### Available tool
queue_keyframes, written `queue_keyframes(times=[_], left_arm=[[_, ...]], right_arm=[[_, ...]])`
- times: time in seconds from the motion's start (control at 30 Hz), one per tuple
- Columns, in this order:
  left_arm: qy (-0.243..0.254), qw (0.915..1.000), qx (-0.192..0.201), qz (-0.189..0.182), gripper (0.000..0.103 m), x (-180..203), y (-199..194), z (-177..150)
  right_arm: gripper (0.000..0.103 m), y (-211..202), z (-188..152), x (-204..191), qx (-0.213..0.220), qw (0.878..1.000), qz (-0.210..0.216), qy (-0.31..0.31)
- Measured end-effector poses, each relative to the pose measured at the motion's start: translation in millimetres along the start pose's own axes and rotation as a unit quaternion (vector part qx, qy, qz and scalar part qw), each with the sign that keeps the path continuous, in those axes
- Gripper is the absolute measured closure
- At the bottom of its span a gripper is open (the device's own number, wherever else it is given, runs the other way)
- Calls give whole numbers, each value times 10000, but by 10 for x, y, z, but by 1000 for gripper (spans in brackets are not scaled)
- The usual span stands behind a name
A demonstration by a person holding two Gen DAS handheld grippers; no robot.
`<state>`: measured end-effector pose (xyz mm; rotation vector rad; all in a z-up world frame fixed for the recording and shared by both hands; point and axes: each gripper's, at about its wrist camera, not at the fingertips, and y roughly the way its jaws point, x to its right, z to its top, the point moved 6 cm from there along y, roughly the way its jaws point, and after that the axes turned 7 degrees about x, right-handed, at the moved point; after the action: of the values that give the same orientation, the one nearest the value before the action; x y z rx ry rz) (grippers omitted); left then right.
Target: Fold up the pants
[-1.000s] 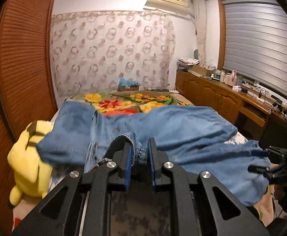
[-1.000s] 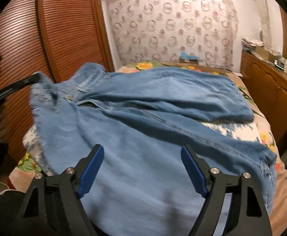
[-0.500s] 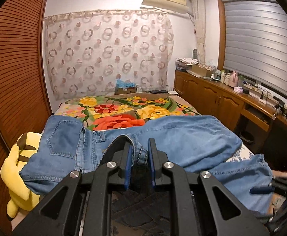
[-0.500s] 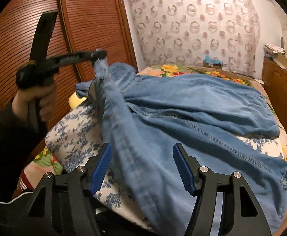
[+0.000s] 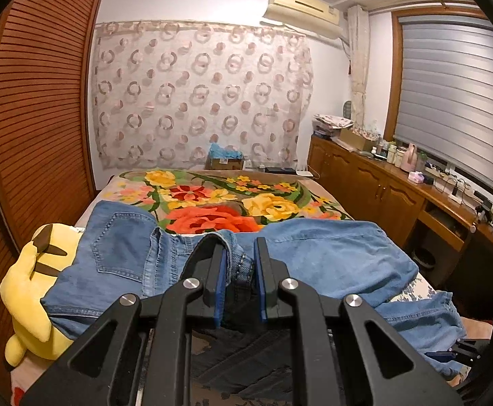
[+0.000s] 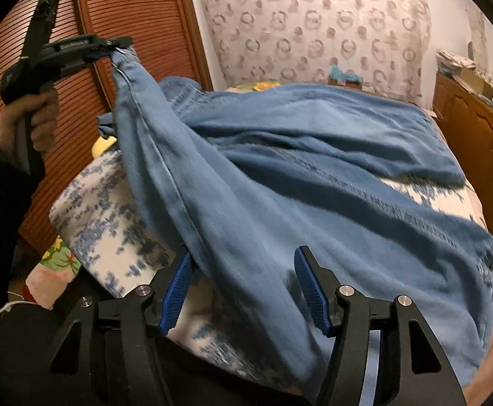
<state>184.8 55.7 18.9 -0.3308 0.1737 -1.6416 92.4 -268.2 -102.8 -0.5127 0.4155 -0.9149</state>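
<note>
The jeans (image 5: 331,257) lie across the bed (image 5: 212,199), long axis running sideways ahead of the left gripper (image 5: 239,270), waist end to its left and legs to its right. That gripper pinches a denim edge between nearly closed fingers and has lifted it higher than half a second ago. The right gripper (image 6: 243,287) hovers wide open over the nearer leg, holding nothing.

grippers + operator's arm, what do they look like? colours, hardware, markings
Both are matte black plastic. The left gripper has cut-out linkage arms, silver pivot screws and blue pads. The right gripper matches, with ribbed blue pads. Seen from the right wrist, the left gripper has a pistol-style handle and small white lettering, unreadable. The left hand is bare below a dark sleeve.
</note>
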Motion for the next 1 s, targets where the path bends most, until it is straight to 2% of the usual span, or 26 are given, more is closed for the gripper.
queue_keyframes(times=[0.1, 0.2, 0.23, 0.37, 0.5, 0.67, 0.8, 0.93, 1.0], left_arm=[[-49, 10000, 30, 34, 87, -30, -13, 20], [-84, 9999, 64, 48, 87, -70, -32, 46], [-99, 9999, 73, 52, 87, -80, -36, 54], [-172, 9998, 110, 78, 87, -133, -48, 73], [-263, 9995, 145, 129, 87, -240, -34, 92], [-387, 9989, 172, 189, 87, -411, 29, 83], [-499, 9984, 118, 230, 87, -512, 120, 76], [-542, 9980, 126, 292, 87, -595, 211, 126], [-586, 9977, 128, 302, 87, -633, 259, 167]], right_arm=[[49, -63, -135, 169, -78, 9999, -132, 25], [67, -159, -267, 314, -140, 9996, -253, 50], [77, -177, -282, 348, -141, 9995, -280, 54], [94, -286, -135, 406, 105, 9989, -442, -71], [97, -418, 146, 467, 460, 9960, -673, -357], [97, -386, 546, 513, 812, 9903, -866, -725], [97, -208, 743, 484, 915, 9870, -988, -881], [97, 166, 954, 206, 1036, 9818, -1093, -1153], [98, 230, 991, 193, 1119, 9786, -1152, -1283]])
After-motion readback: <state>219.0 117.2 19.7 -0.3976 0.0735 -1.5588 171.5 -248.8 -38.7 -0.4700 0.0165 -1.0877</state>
